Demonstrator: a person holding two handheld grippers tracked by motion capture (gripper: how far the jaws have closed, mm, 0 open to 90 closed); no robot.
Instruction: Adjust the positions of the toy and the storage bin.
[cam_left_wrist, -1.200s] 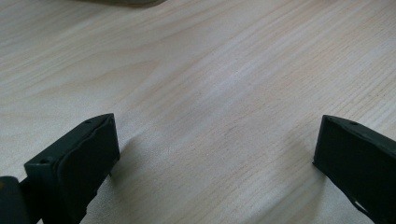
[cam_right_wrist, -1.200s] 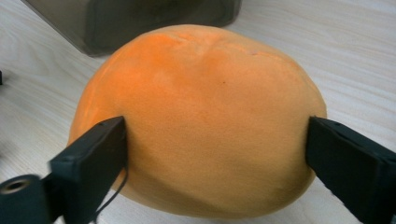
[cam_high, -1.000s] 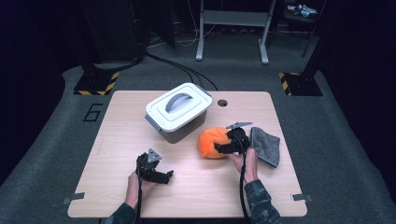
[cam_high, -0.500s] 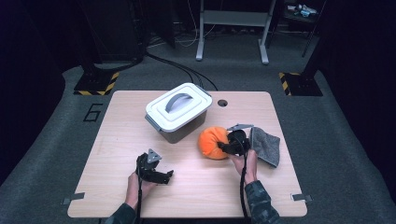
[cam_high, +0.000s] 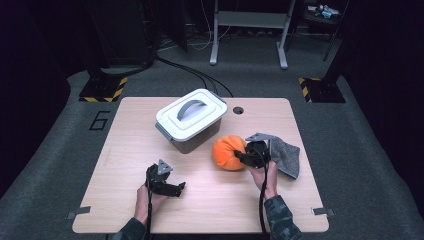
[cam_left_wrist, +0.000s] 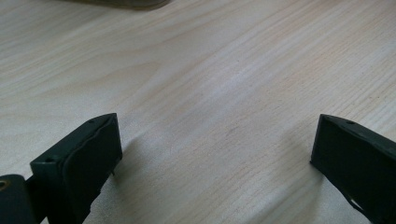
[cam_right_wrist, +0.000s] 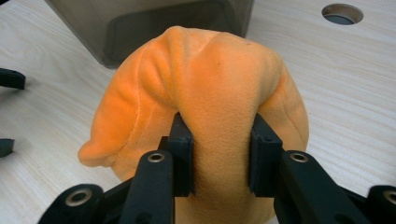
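Note:
An orange plush toy (cam_high: 227, 152) lies on the wooden table (cam_high: 125, 135), right of centre. My right gripper (cam_high: 242, 155) is at its right side, and its jaws have just been closing: in the right gripper view both pads pinch a fold of the orange plush toy (cam_right_wrist: 210, 93). The right gripper (cam_right_wrist: 219, 158) is shut on it. My left gripper (cam_high: 179, 188) rests low over the table near the front edge, its jaws wide open. In the left gripper view the left gripper (cam_left_wrist: 215, 149) has bare wood between its fingers (cam_left_wrist: 88, 154).
A grey box with a white handled lid (cam_high: 191, 117) stands behind the toy, left of it. A grey cloth (cam_high: 287, 156) lies right of the right hand. A round cable hole (cam_high: 238, 110) sits near the table's far edge.
The right gripper's jaws have closed onto the plush toy, squeezing a fold of it. The left hand and gripper have kept still.

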